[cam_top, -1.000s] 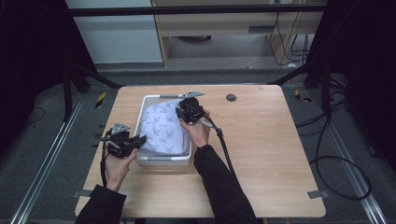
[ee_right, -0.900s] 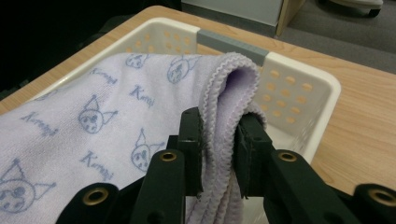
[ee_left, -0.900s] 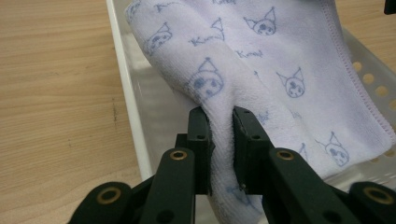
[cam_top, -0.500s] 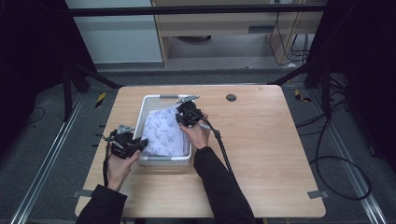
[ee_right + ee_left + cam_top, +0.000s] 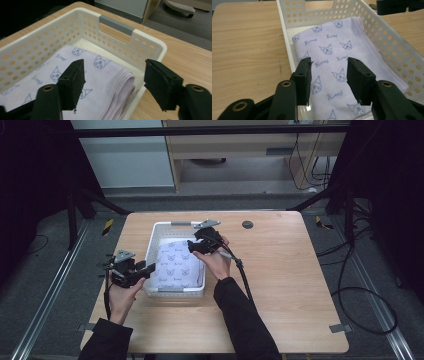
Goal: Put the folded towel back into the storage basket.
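Releasing: folded towel (image 5: 179, 265) let go inside white basket (image 5: 150, 245), both sets of jaws having just been opening
Left gripper (image 5: 148, 268): at basket's near-left wall, over the rim; jaws spread, towel under the gap, pads not pressing cloth (image 5: 329, 82)
Right gripper (image 5: 192, 246): over basket's far-right inner corner; jaws spread, nothing pinched, folded towel edge below them (image 5: 110, 82)
Towel place: flat in basket, lilac with cat-face print, fills most of the floor, folded edge along basket's right wall, strip of bare floor at far end by the grey handle (image 5: 117, 25)
Change vs a second back: jaws were clamped then, now apart on both sides; hands barely shifted, left one sits a touch closer to the basket's near end; towel looks smoother and squarer than before
Meaning for task: placing step judged done, towel settled and not hanging over any wall
Next, as a guess: lift both grippers clear of basket without snagging cloth
Risk: pad catching the folded edge on the way up
Tabletop (image 5: 280, 270): bare wood right of basket, small dark round disc (image 5: 247, 224) beyond basket's far-right corner
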